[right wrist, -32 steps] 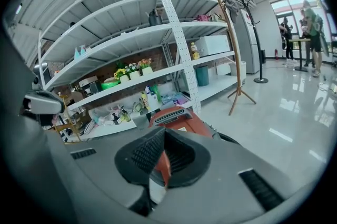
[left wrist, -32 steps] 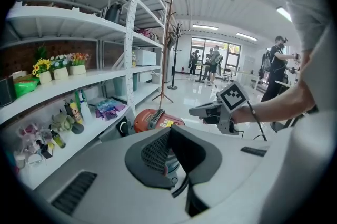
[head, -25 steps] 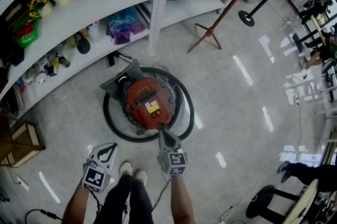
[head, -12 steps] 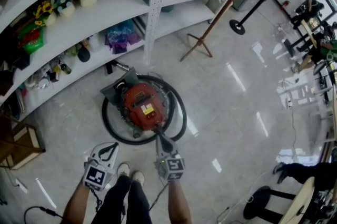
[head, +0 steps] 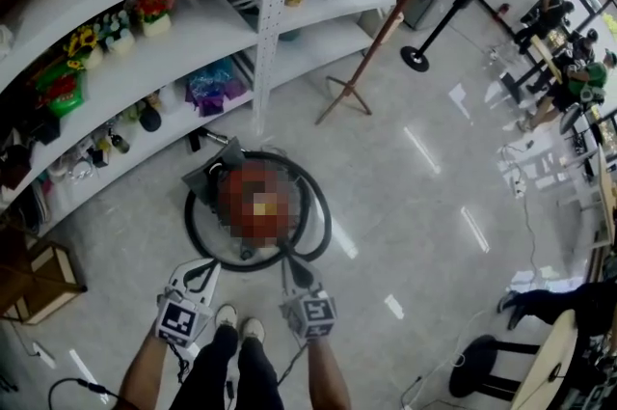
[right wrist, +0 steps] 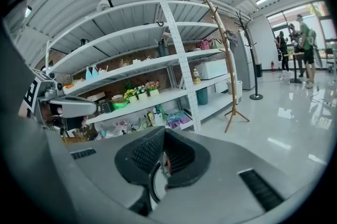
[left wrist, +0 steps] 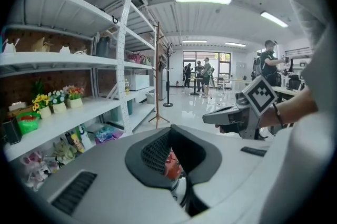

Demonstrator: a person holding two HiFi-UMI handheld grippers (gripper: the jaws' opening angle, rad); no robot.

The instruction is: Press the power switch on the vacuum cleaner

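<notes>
The vacuum cleaner [head: 253,202] stands on the floor in front of my feet. Its round red body is under a mosaic patch in the head view, with a black hose [head: 324,217] coiled round it. My right gripper [head: 291,263] is shut, and its tips point at the near side of the hose ring. My left gripper [head: 197,277] is shut on nothing and held to the left of the vacuum, clear of it. A slice of the red body [left wrist: 170,165] shows through the pocket of the jaws in the left gripper view. No power switch can be made out.
Curved white shelves [head: 183,37] with flowers, toys and bottles stand just behind the vacuum. A slanted wooden coat stand [head: 349,90] is at the right rear and a wooden crate [head: 37,281] at the left. A stool [head: 480,368] and a cable lie behind me.
My right gripper has drawn back from the red top of the vacuum to the near side of the hose. The head view has lifted and pulled away. My left gripper has barely moved.
</notes>
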